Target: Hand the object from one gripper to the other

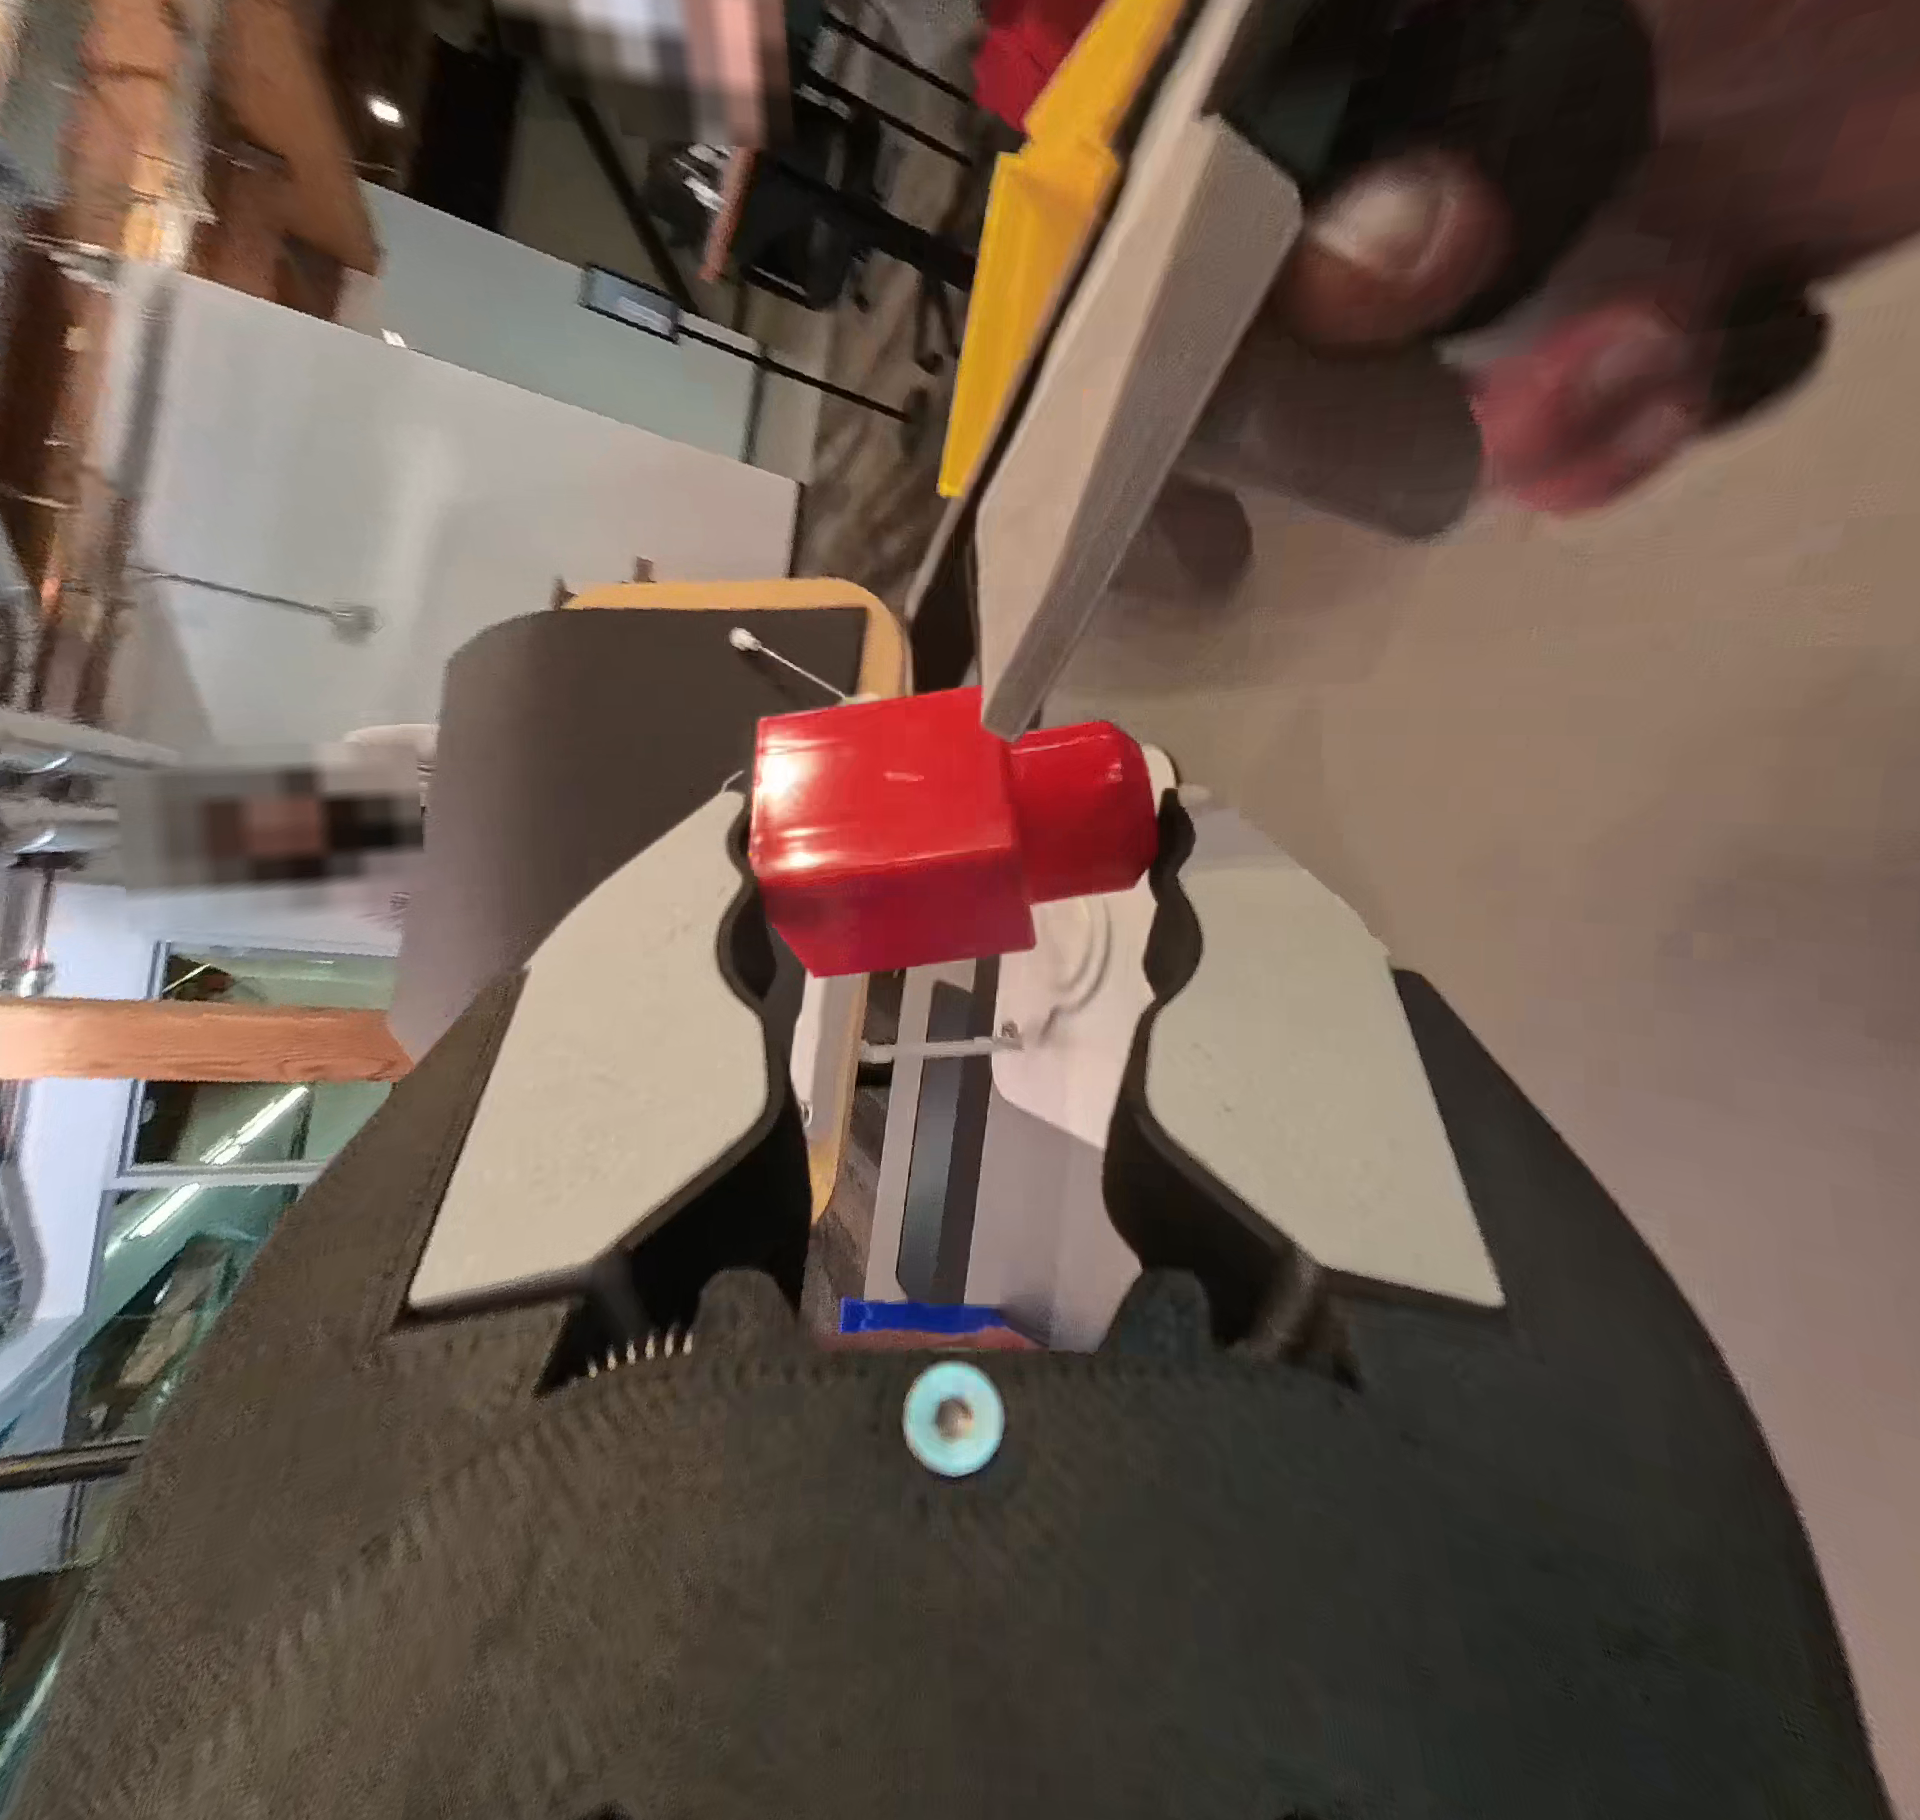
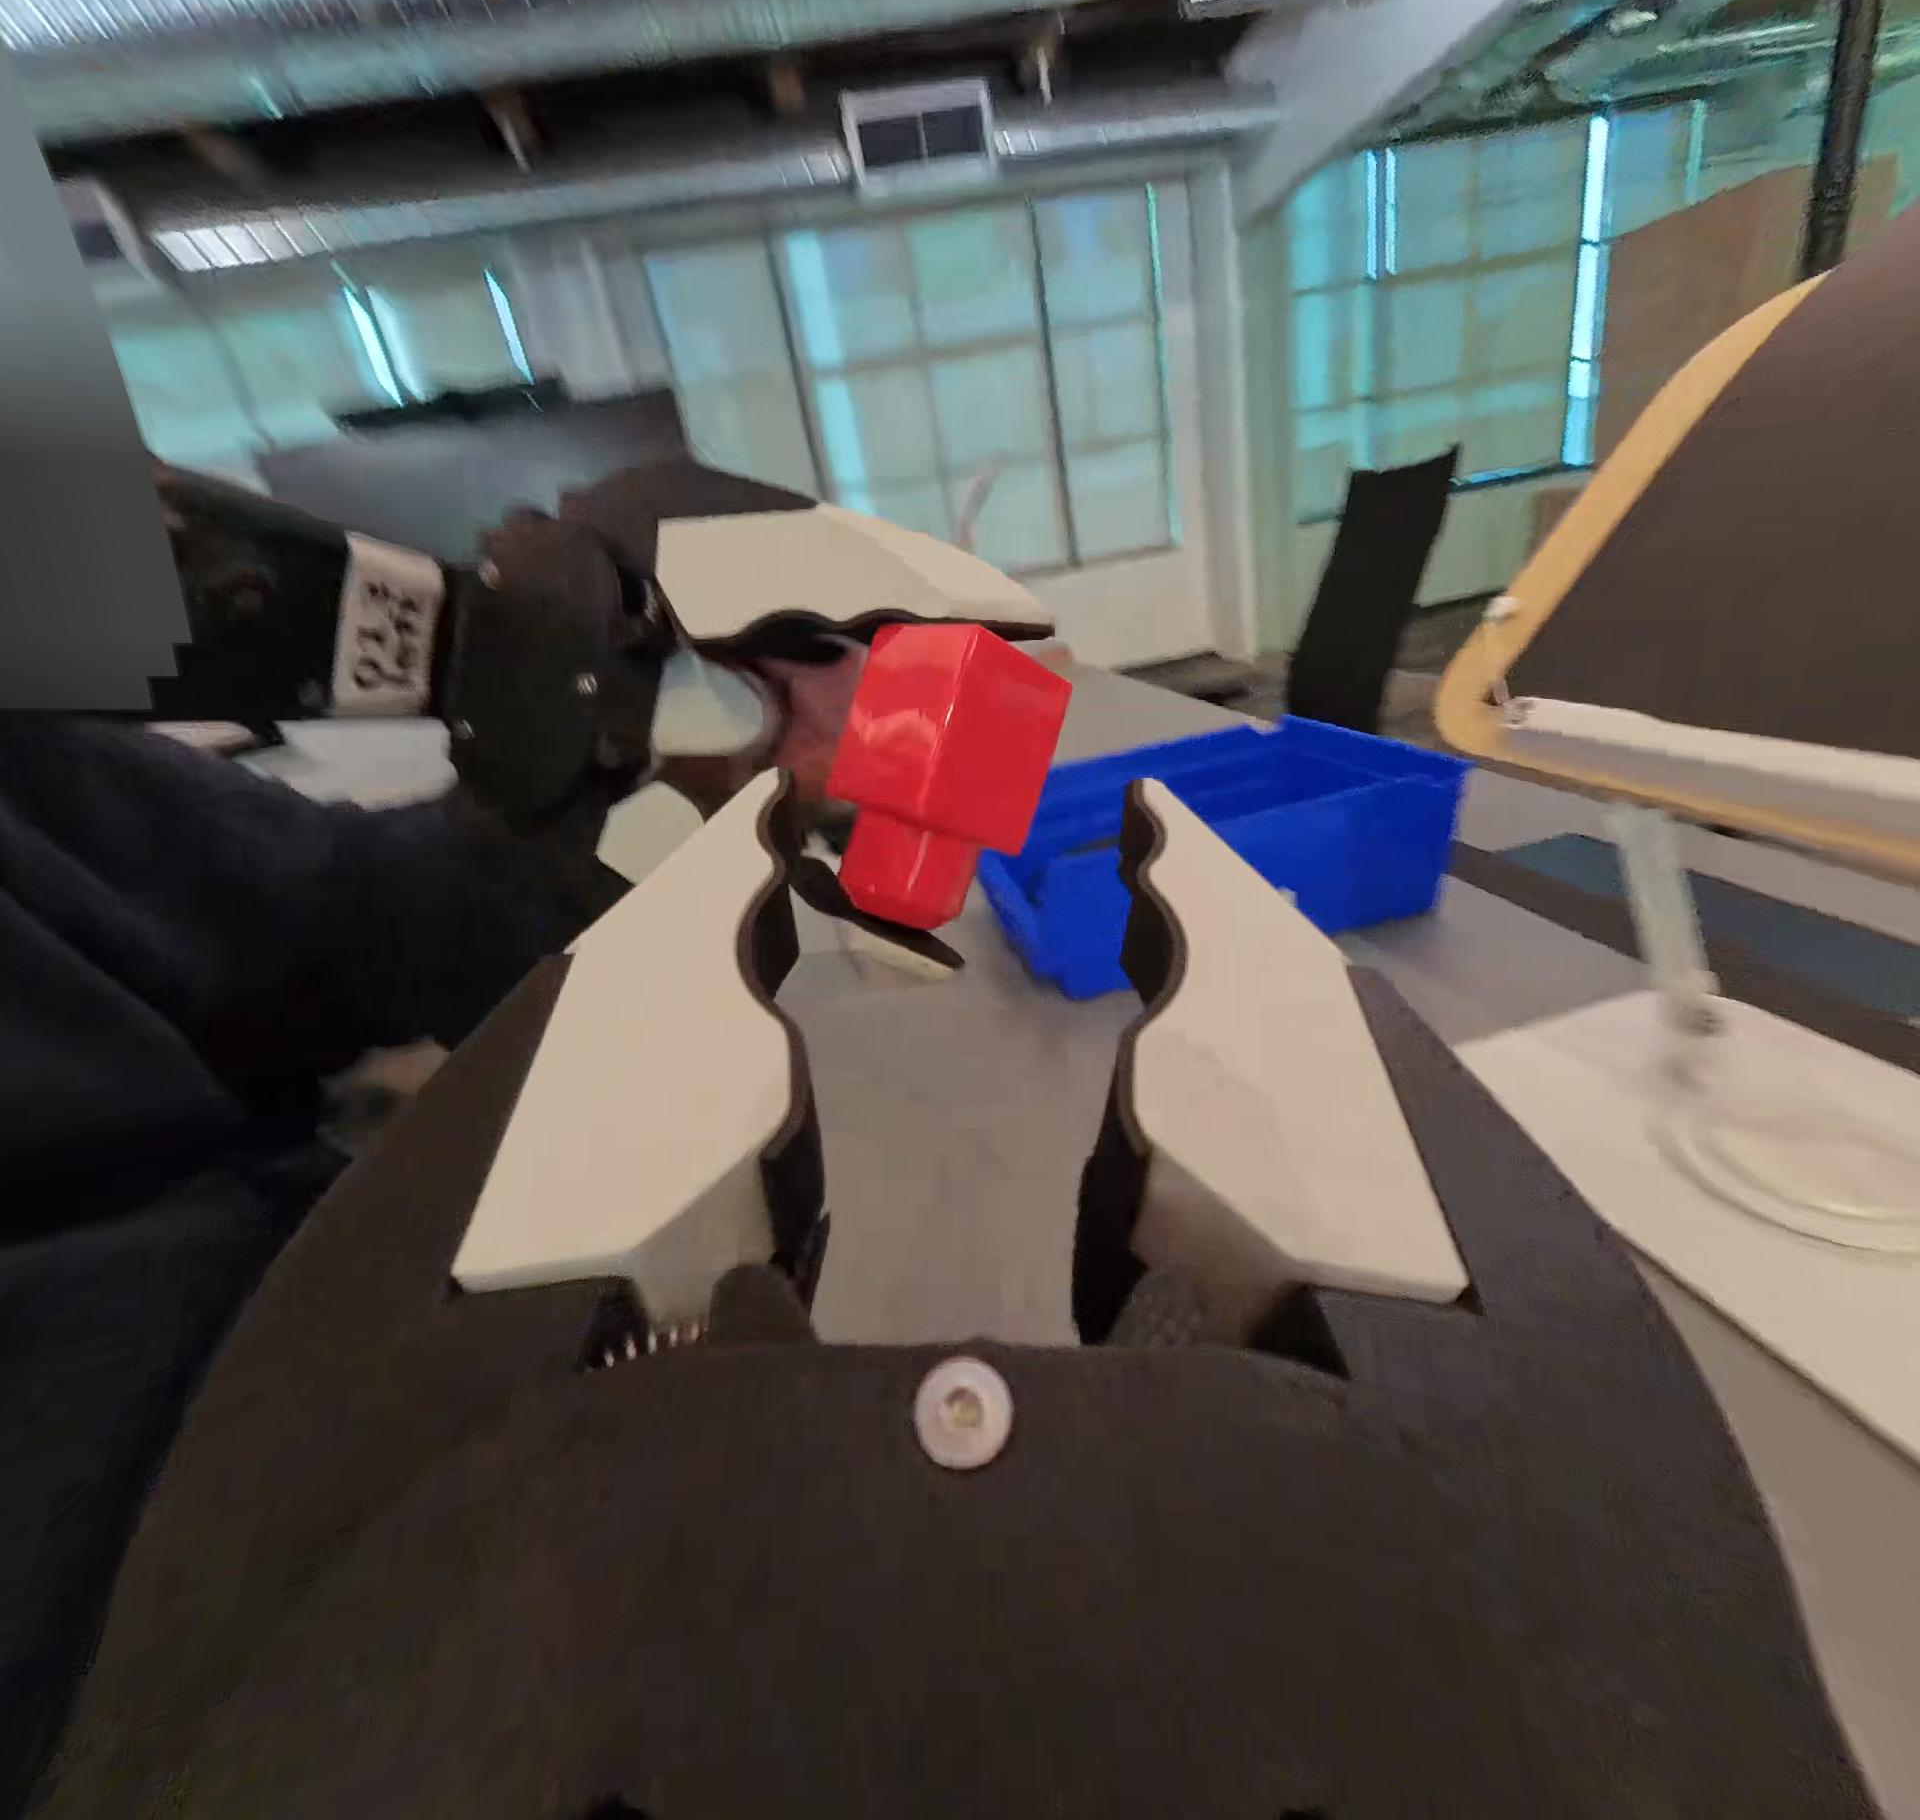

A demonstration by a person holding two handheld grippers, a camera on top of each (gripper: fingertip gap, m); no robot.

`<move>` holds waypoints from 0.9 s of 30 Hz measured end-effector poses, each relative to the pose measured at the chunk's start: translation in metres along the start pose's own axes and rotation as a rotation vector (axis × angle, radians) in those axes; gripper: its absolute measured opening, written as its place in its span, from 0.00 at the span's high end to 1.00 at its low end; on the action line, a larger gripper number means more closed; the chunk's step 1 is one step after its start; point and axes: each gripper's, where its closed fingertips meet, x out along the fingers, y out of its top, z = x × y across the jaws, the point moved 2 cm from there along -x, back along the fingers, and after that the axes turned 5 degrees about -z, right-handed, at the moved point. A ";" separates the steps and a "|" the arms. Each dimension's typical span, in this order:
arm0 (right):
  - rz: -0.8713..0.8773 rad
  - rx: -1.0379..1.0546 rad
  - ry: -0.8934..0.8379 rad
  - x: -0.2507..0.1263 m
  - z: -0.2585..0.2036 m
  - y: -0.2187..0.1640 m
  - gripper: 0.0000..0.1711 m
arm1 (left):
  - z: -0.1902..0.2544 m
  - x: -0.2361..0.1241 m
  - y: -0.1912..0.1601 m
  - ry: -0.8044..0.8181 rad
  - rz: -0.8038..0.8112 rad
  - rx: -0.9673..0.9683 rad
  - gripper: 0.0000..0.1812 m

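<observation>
The left hand-held gripper [image 1: 961, 814] — pale grey fingers with wavy black pads on a black body — grasps a glossy red plastic block [image 1: 914, 825], a cube with a narrower rounded stub on one side. In the left wrist view the cube end touches the left pad and the stub end presses the right pad, so the block is held in the air across the fingertips.

Seen from the right wrist view, the same red plastic block [image 2: 951, 752] sits clamped in the left hand-held gripper [image 2: 883, 783], which reaches in from the left, with the stub pointing down.

The right hand-held gripper [image 2: 961, 825] is released: its two fingers stand spread apart, the block just beyond and between their tips, nearer the left finger. Whether it touches that finger cannot be told. In the left wrist view one grey finger [image 1: 1122, 399] of the right hand-held gripper comes down from above, its tip at the block's top edge.

Right of the block, farther back on the grey table [image 2: 935, 1095], lies a blue plastic bin [image 2: 1299, 835].
</observation>
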 end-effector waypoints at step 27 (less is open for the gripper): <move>-0.426 0.128 -0.080 0.022 0.016 -0.046 0.78 | 0.045 0.026 -0.026 -0.224 -0.353 0.465 0.61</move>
